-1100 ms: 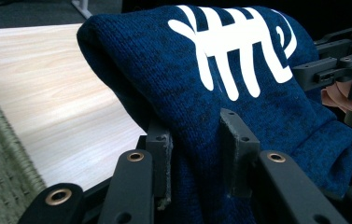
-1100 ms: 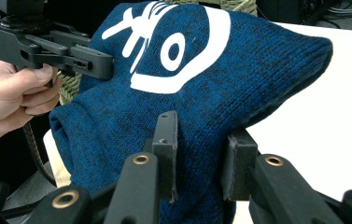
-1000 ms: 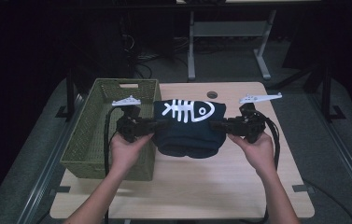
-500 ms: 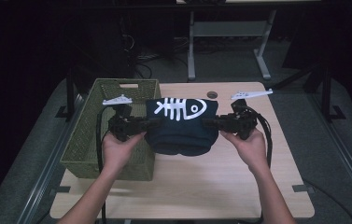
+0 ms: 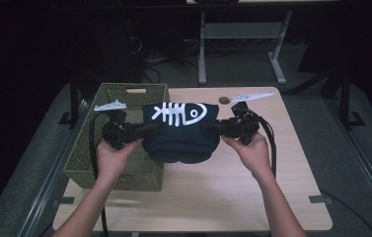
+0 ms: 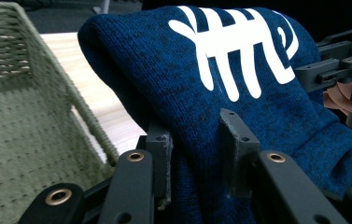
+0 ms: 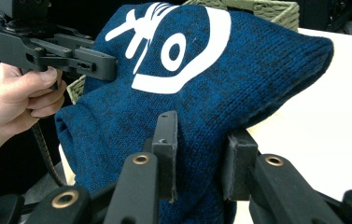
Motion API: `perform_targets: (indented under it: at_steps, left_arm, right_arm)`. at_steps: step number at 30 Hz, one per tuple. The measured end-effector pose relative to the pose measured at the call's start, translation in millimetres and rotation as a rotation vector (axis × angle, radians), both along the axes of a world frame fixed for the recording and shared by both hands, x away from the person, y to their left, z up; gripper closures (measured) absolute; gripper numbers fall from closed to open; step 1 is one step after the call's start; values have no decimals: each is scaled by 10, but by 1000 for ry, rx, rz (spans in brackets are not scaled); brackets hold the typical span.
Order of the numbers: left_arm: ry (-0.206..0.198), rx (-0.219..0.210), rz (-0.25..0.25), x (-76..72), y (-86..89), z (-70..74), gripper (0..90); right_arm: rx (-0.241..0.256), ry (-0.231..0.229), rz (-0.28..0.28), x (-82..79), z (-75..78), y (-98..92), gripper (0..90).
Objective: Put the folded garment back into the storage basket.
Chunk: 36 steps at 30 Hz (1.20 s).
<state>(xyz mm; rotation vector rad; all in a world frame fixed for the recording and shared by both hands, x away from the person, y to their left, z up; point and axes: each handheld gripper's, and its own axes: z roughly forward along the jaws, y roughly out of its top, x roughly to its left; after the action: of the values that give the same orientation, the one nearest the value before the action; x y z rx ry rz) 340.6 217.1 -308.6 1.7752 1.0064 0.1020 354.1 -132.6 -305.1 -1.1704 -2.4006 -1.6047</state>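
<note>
A folded dark blue knit sweater (image 5: 181,133) with a white fish-skeleton print hangs in the air between both grippers, partly over the right rim of the green woven basket (image 5: 124,96). My left gripper (image 5: 141,131) is shut on the sweater's left side (image 6: 201,154), and my right gripper (image 5: 212,129) is shut on its right side (image 7: 197,154). In the left gripper view the basket wall (image 6: 19,121) lies to the left. The right gripper view shows the other hand and the left gripper (image 7: 110,65) pinching the far side.
The light wooden table (image 5: 223,192) has bare room in front and to the right. A small dark round object (image 5: 223,100) lies near the table's back edge. Dark floor and metal table legs (image 5: 202,49) stand beyond.
Both grippers have carried the sweater leftward and a little toward the basket, so that it now overlaps the basket's right rim. Both grips are unchanged.
</note>
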Motion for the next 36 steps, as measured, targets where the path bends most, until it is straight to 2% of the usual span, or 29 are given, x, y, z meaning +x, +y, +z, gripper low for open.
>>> perform_targets:
  at_steps: [7, 10, 24, 27, 29, 36]
  left_arm:
    - [4, -4, 18, -3, 169, 21, 679]
    - [12, -21, 19, 12, 243, 12, 679]
    - [18, -12, 57, 13, 452, 19, 680]
    - [21, -11, 62, 18, 479, 18, 680]
    - [41, -15, 56, 45, 530, 12, 679]
    - [44, 6, 69, 60, 630, 15, 678]
  right_arm:
    - [-10, -9, 22, 39, 33, 178, 706]
    - [3, -8, 22, 64, 35, 231, 706]
    - [35, 5, 30, 152, 34, 459, 707]
    - [32, 10, 32, 173, 22, 505, 707]
    - [28, 11, 33, 190, 14, 537, 707]
    - [12, 14, 42, 245, -10, 671, 707]
